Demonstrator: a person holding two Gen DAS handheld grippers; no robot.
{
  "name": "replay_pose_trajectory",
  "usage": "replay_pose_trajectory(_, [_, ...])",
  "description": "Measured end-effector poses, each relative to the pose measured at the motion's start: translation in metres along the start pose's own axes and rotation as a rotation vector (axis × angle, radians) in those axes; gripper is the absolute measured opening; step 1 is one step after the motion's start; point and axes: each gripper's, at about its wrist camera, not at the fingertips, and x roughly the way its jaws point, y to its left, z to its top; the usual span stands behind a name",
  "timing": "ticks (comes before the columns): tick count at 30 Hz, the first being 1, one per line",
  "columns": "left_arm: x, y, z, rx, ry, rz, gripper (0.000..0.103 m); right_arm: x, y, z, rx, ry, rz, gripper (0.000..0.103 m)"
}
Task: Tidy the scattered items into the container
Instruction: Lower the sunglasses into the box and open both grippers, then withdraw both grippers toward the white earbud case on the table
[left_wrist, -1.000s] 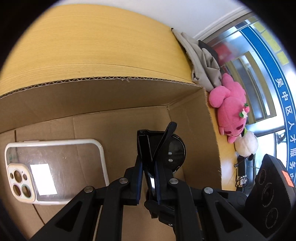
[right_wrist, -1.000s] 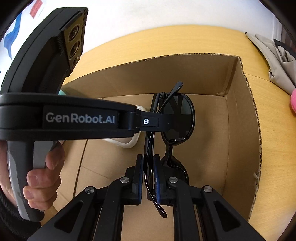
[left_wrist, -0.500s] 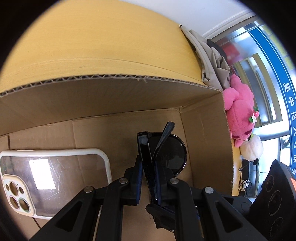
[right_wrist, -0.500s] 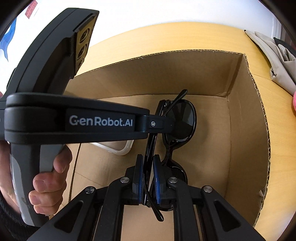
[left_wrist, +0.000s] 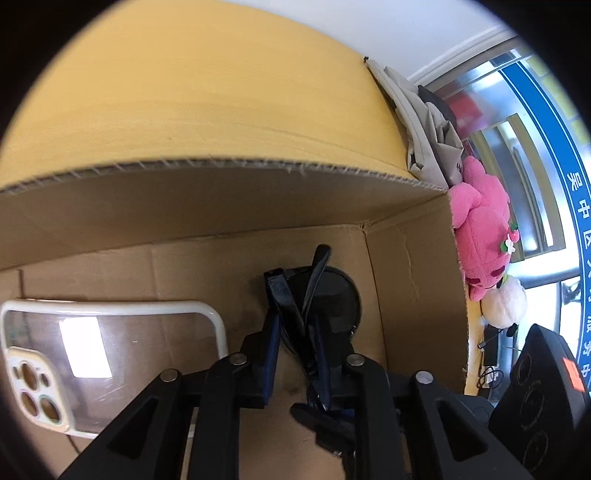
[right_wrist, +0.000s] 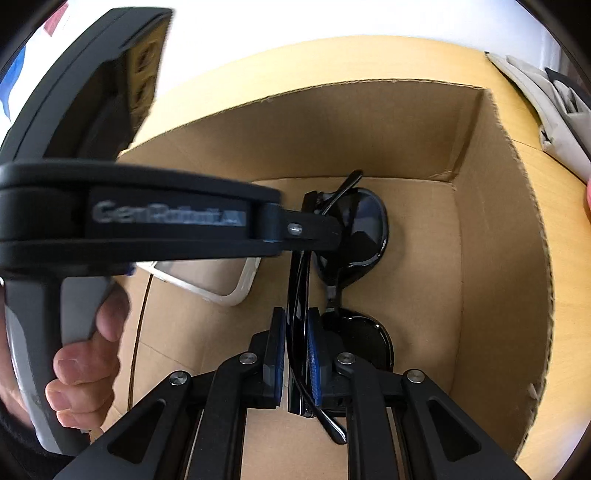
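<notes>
1. Item: black sunglasses (right_wrist: 351, 229), folded, inside the cardboard box (right_wrist: 498, 155), toward its far right corner. Stood on edge, lenses facing the right wall, lower rim at or just above the box floor.
2. Long axis: straight away from the right wrist camera, one lens near, one lens far, far end close to the back wall.
3. Right gripper (right_wrist: 296, 317): reaching in along that axis, closed on the folded temples at the near end. Right blue pad pressed on the frame; a thin light sliver beside the left pad, so full contact on that side probably, not certainly.
4. Left gripper (left_wrist: 295, 325): reaching in from the left, across the axis, at the far hinge. Jaws parted a little, frame standing between the pads without being squeezed.
5. Other contents: clear phone case (left_wrist: 110, 332) with white rim, flat on the box floor, left of the sunglasses and apart from them.
6. Judgement on the step: placing of the sunglasses nearly done; release and lift-out remaining. Nearer the item's weight: right gripper, hence the last support.
7. Relation governing the next move: edge-on stance beside the right wall. On release, likely tipping flat onto the floor, toward the phone case or against the wall.
</notes>
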Motion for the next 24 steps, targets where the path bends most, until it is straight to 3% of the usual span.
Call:
replay_pose_trajectory(2, [-0.01,-0.002,-0.001,0.009,-0.024,0.001,0.035,-0.01,0.005,-0.001,-0.024,-0.025,-0.022,0.033])
replay_pose_trajectory(5, [-0.033,-0.01,-0.006,0.047,-0.074,0.002,0.047,-0.03,0.017,-0.005,-0.069,-0.066,-0.058,0.059])
replay_pose_trajectory(8, [-0.058,-0.02,-0.016,0.083,-0.124,0.03,0.052,-0.05,0.022,0.002,-0.094,-0.118,-0.082,0.073])
replay_pose_trajectory(13, [-0.122,-0.038,-0.048,0.161,-0.256,0.07,0.052,-0.107,0.044,-0.024,-0.138,-0.238,-0.14,0.079])
replay_pose_trajectory(15, [-0.154,-0.046,-0.071,0.211,-0.333,0.086,0.053,-0.129,0.074,-0.041,-0.149,-0.31,-0.158,0.085])
replay_pose_trajectory(20, [-0.241,-0.06,-0.156,0.302,-0.596,0.184,0.08,-0.196,0.113,-0.091,-0.181,-0.502,-0.202,0.1])
replay_pose_trajectory(24, [-0.283,-0.064,-0.221,0.322,-0.736,0.274,0.08,-0.231,0.137,-0.128,-0.188,-0.596,-0.202,0.103])
